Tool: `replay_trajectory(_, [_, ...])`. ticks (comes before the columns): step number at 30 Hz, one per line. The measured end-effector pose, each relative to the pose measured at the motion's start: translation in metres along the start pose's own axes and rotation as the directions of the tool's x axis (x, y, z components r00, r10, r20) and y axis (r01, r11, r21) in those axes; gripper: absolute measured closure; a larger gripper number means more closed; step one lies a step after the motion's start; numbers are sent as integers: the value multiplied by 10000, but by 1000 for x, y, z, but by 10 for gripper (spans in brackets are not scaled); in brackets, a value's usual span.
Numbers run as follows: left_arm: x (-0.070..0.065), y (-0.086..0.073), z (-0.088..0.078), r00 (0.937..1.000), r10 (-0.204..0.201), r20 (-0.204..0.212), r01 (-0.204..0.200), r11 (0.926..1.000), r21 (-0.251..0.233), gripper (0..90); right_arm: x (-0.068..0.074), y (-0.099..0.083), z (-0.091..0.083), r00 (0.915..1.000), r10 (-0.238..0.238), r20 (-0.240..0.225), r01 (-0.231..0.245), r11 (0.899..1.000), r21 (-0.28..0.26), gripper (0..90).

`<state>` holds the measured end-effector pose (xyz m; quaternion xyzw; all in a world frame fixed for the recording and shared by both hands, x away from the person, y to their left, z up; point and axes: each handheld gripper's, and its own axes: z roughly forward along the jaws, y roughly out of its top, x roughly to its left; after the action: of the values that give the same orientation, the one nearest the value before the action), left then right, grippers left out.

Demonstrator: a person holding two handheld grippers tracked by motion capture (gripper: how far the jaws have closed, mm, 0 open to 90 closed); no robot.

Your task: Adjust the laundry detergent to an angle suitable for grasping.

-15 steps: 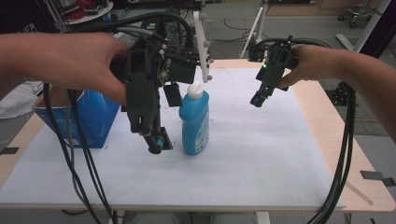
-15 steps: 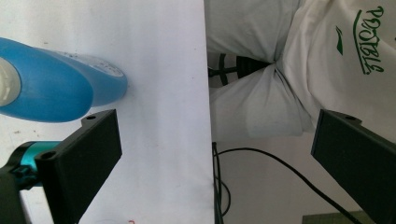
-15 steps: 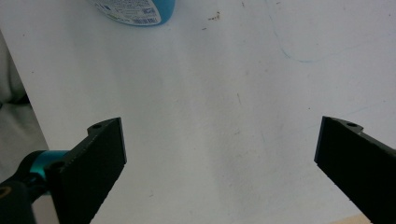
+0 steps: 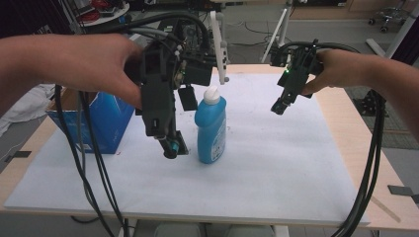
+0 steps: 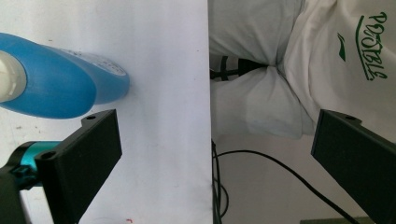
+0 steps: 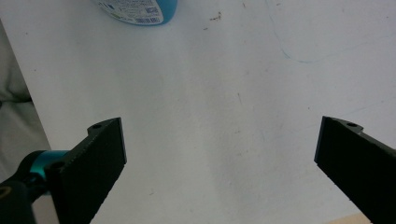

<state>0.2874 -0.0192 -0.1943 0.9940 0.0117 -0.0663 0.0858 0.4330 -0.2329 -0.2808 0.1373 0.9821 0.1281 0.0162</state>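
Left hand-held gripper (image 4: 174, 146) points down beside the blue bottle (image 4: 211, 129) (jaws spread); right hand-held gripper (image 4: 279, 106) likewise spread.

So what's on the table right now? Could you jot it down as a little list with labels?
Surface: white sheet over a wooden table
Main item: blue bottle, upright, white cap
Left gripper: open, beside the bottle, apart from it
Right gripper: open, raised above the sheet, holding nothing
Also there: blue box at the table's left edge
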Motion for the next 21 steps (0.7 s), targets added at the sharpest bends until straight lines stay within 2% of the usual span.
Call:
replay_trajectory(8, [-4,0,-1,10000,55,-79,-55,10000,-4,17,3,0,-2,10000,-87,28,87,10000,-34,12])
replay_trajectory(21, [-3,2,-3,9999,-9,-164,9,10000,15,17,4,-1,-3,10000,-46,53,46,10000,-9,12])
